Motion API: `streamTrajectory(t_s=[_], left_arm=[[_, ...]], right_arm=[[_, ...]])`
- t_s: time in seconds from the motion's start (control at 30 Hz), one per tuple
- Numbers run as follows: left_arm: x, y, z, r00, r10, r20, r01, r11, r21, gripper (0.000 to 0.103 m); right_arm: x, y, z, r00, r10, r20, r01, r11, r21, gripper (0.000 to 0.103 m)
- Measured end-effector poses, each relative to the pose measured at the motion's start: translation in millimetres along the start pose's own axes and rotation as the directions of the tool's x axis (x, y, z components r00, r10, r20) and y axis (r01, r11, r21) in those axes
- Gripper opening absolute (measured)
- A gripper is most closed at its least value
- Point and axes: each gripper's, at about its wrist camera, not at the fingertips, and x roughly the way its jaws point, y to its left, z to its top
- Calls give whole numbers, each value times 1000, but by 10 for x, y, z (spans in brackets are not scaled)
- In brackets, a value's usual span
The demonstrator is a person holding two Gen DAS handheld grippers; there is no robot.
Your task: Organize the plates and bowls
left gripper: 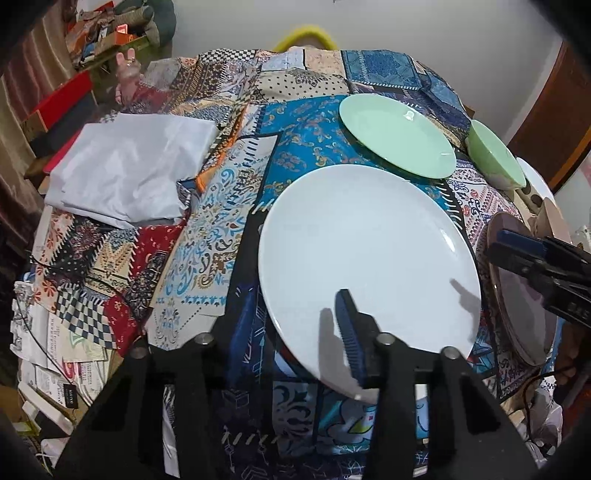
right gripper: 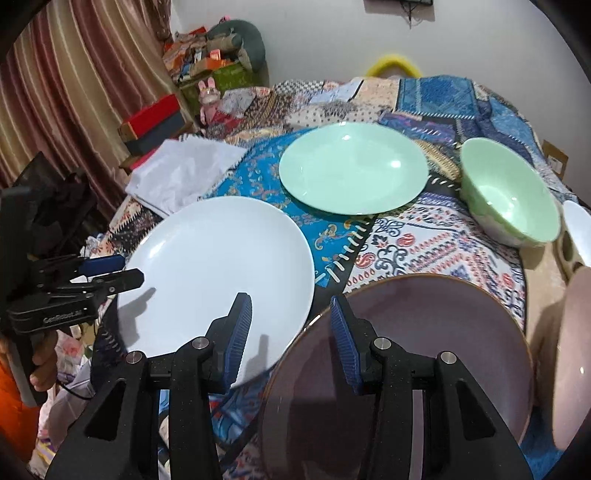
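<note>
Nearest the lens, the right gripper [right gripper: 290, 306] has its jaws a little apart and holds nothing. One finger hangs over the white plate [right gripper: 221, 258], the other over the rim of the mauve plate [right gripper: 424, 332].

At far left a hand [right gripper: 44, 365] carries the left gripper [right gripper: 114, 271]. It sits at the white plate's near-left rim with one blue pad [left gripper: 349, 332] above the plate. The other finger is hidden, so I cannot tell whether it grips.

A folded white cloth [right gripper: 181, 170] lies behind the white plate, which shows only shadows on its face. The green plate [right gripper: 352, 168] sits further back, just beside the white one. The green bowl [right gripper: 509, 199] stands to its right, with only its glossy inside showing. The mauve plate's edge overlaps the white plate's rim.

Everything rests on a patchwork tablecloth [right gripper: 424, 240]. A striped curtain [right gripper: 74, 74] and a red box [right gripper: 155, 110] stand at left, with a white wall [right gripper: 314, 33] behind.
</note>
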Motion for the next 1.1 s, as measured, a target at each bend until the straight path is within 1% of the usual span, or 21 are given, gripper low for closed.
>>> streamTrajectory(t_s=[0.03, 0.17, 0.23, 0.37, 0.53, 0.63, 0.67, 0.77, 0.93, 1.1], left_arm=[[12, 1, 0, 1000, -2, -3, 2, 1000, -1, 37], [42, 25, 13, 1000, -4, 0, 4, 1000, 1, 33], [51, 39, 14, 1000, -10, -3, 10, 1000, -1, 32], [64, 71, 0, 999, -31, -9, 31, 1000, -6, 29], [118, 68, -35, 998, -57, -29, 57, 998, -6, 29], [107, 65, -45, 998, -60, -25, 60, 998, -7, 28], [111, 71, -49, 998, -66, -25, 66, 998, -11, 28], [113, 76, -59, 997, -72, -25, 72, 997, -9, 28], [124, 111, -24, 998, -56, -22, 56, 998, -11, 28], [137, 250, 30, 999, -42, -17, 41, 999, -35, 28]], right_arm=[[30, -11, 13, 1000, 2, -8, -2, 1000, 1, 41], [151, -6, 73, 999, -4, -38, 4, 1000, -18, 35], [198, 4, 104, 998, 6, -62, -8, 1000, -22, 32], [316, -5, 128, 994, 11, -107, -14, 999, -30, 24], [375, 12, 163, 993, -12, -119, 6, 999, -47, 24], [420, 7, 195, 991, -54, -120, 48, 997, -53, 24], [442, -9, 198, 991, -57, -124, 51, 997, -49, 24], [491, -37, 189, 989, -45, -138, 41, 999, -34, 24], [481, 15, 181, 988, -65, -140, 61, 998, -31, 26], [448, 77, 139, 990, -37, -139, 34, 999, -19, 26]])
